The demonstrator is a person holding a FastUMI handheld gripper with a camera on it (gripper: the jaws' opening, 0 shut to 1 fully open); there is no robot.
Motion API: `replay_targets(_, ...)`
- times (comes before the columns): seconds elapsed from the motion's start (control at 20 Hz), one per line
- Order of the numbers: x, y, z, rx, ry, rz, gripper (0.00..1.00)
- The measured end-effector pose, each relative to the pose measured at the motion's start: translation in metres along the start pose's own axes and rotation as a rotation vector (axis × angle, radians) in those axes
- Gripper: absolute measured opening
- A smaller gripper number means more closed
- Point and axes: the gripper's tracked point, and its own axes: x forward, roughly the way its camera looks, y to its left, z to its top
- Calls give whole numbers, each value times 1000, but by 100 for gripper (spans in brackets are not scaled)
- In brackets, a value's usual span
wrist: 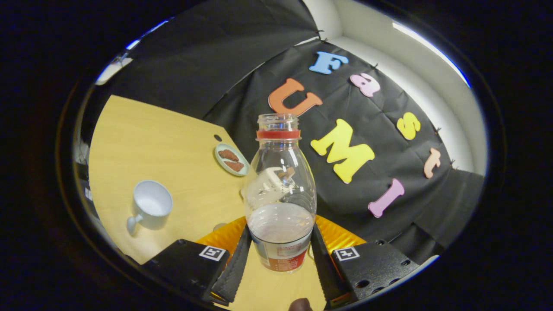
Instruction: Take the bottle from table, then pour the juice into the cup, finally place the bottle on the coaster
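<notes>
A clear, uncapped bottle with a red neck ring stands between my fingers, with pale juice filling its lower part above a red label. My gripper is shut on the bottle, one finger pressing on each side of its base. A shiny golden coaster lies just behind the bottle, showing on both sides past the fingers. The white cup stands on the wooden table to the left of the fingers, handle toward me, apart from the bottle. I cannot tell whether the bottle's base touches the table.
A small pale green plate with two brown pieces sits beyond the bottle near the table's far edge. The black cloth wall rises close behind the coaster. Bare table stretches between the cup and the plate.
</notes>
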Motion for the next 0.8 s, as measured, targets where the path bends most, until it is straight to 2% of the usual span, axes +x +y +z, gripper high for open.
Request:
replay_targets(0.25,0,-42,35,220,-116,-53,76)
replay_targets(0.6,37,-68,48,383,-186,-110,76)
replay_targets(0.8,63,-66,44,481,-184,-100,76)
